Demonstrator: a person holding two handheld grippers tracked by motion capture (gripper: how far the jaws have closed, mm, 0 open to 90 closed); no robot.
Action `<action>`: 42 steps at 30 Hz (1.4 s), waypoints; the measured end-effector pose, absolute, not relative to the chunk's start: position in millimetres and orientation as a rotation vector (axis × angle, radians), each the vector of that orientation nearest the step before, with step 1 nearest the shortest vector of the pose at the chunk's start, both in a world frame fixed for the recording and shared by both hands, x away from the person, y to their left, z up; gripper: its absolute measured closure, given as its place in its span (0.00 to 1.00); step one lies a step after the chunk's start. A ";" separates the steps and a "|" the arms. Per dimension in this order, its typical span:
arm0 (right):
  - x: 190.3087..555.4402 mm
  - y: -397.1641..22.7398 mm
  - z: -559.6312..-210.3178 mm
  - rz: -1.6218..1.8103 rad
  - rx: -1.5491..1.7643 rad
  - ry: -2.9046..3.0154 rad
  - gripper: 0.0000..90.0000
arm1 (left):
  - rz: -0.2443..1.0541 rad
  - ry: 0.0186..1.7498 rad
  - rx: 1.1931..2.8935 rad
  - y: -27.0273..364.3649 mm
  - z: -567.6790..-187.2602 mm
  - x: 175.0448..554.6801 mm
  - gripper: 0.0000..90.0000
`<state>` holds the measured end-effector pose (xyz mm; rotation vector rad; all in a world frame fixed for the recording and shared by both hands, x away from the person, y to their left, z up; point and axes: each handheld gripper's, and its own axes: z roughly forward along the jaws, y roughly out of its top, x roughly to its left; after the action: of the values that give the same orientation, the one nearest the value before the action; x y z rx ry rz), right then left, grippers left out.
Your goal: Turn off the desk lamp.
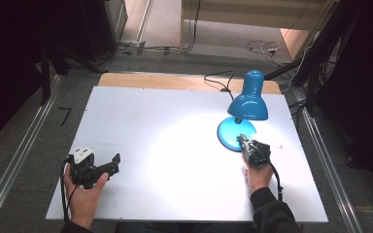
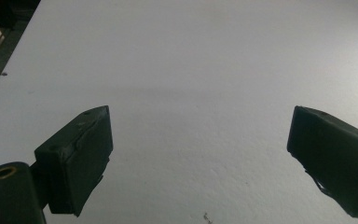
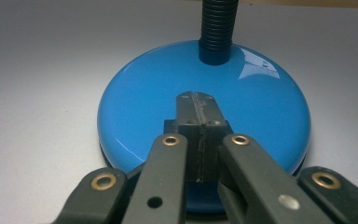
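A blue desk lamp stands at the right of the white table [image 1: 141,126]. Its shade [image 1: 248,104] points down and throws a bright pool of light on the tabletop. Its round base [image 1: 226,132] fills the middle of the right gripper view [image 3: 135,102], with the black ribbed neck [image 3: 217,28] rising behind. My right gripper [image 1: 241,139] is shut, jaws pressed together, and its tips [image 3: 197,100] rest on or just over the near part of the base. My left gripper [image 1: 110,167] lies low at the table's left, open, with bare tabletop between its jaws [image 2: 200,126].
The lamp's black cable [image 1: 218,80] runs off the far edge, where a strip of wooden board [image 1: 175,81] shows. A thin pale wire [image 1: 274,144] lies right of the base. Metal rails [image 1: 19,160] run along the floor on both sides.
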<state>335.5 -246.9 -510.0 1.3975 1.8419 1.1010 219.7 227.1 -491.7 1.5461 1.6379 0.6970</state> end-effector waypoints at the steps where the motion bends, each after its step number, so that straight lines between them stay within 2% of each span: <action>1: 335.5 -246.9 -510.0 1.101 1.398 1.842 0.98 | 0.697 1.638 1.546 227.1 -491.7 219.7 0.08; 42: 336.1 -242.4 -511.2 1.058 1.359 1.832 0.98 | 0.688 1.630 1.555 224.6 -491.6 221.2 0.08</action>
<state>336.1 -242.4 -511.2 1.3586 1.8321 1.0577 221.2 224.6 -491.6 1.5547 1.6303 0.6882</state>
